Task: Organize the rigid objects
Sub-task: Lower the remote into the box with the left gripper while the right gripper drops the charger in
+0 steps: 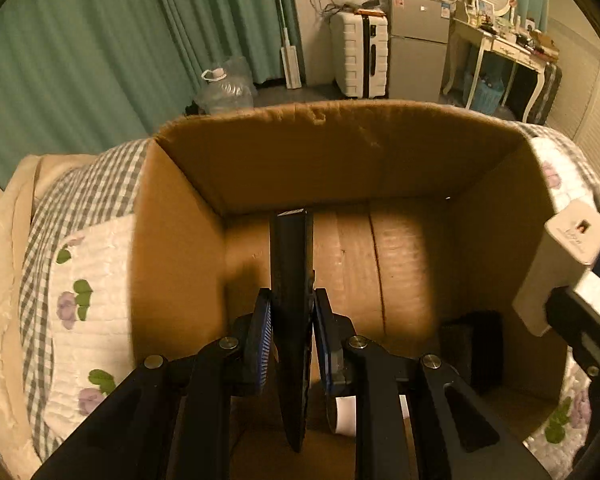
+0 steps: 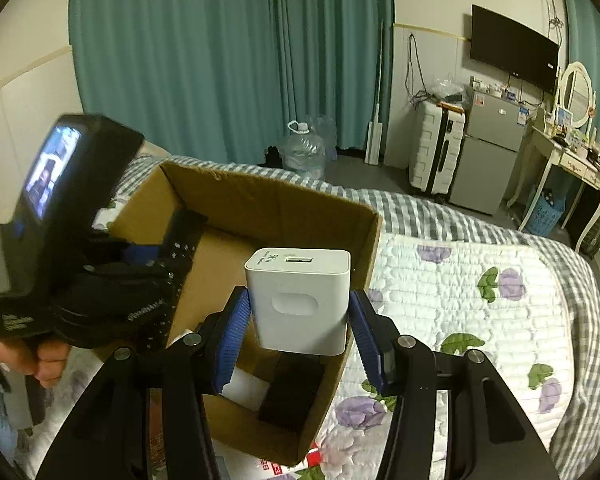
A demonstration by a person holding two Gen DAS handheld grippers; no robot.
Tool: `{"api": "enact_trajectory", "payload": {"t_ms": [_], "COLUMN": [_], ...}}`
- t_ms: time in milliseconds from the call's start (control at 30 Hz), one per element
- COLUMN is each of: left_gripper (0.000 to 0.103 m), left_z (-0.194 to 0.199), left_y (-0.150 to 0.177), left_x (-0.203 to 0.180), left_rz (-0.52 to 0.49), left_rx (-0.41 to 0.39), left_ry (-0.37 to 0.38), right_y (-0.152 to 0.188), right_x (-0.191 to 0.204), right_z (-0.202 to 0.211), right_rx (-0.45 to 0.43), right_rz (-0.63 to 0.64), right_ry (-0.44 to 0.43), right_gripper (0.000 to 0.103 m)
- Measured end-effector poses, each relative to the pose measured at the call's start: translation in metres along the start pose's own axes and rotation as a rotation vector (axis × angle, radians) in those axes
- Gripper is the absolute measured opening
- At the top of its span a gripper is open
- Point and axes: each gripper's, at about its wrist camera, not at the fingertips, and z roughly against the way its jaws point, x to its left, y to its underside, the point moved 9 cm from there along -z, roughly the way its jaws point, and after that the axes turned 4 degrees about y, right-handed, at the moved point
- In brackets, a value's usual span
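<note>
White square charger (image 2: 300,300), USB port up, between right gripper (image 2: 298,332) jaws.

A: How many boxes on the bed (image 2: 480,304)?
B: One cardboard box (image 2: 268,200), open at the top.
A: And grippers?
B: Two. The left gripper (image 1: 292,312) clamps one flat black ruler (image 1: 291,264); the right gripper (image 2: 300,320) clamps one white charger (image 2: 300,300).
A: Anything inside the box?
B: One black block (image 2: 290,388) and one white item (image 2: 246,392) at the near end; more I cannot tell.
A: Far side of the room?
B: One white suitcase (image 2: 434,148), one grey fridge (image 2: 490,152), one wall television (image 2: 514,48), one round mirror (image 2: 576,94), one water jug (image 2: 302,150), one desk (image 2: 560,160).
</note>
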Motion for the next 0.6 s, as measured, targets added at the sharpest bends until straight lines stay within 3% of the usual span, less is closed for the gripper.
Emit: {"api": "enact_trajectory", "payload": {"t_ms": [100,133,233,300,367,600], "left_gripper": [0.027,0.035,0.048,0.05,0.062,0.063], "left_z": [-0.003,-0.002,0.006,0.018,0.031,0.074], "left_y": [0.002,0.002,0.002,0.001,-0.002,0.0], "left_x": [-0.005,-0.007,-0.014,-0.015,-0.011,0.02], "left_rz": [-0.022,-0.023,-0.019,-0.033,-0.041,0.019], "left_rx": [-0.013,-0.017,-0.037,-0.073,-0.116,-0.222], "left_ry": [0.0,0.004,0.058,0.054,0.025,-0.009], "right_y": [0.003,0.003,0.001,-0.002,-0.004,-0.012], "right_x": [0.001,0.001,0.001,-0.001,0.0,0.005], "right_z": [-0.005,-0.005,-0.005,-0.004,-0.004,-0.024], "right_rx": [0.005,0.002,-0.006,-0.013,-0.02,-0.024], "right_rz": [0.001,0.001,0.003,0.006,0.006,0.013], "right_ry": [0.0,0.0,0.003,0.009,0.003,-0.004], "right_gripper": [0.05,0.05,0.05,0.05,0.05,0.051]}}
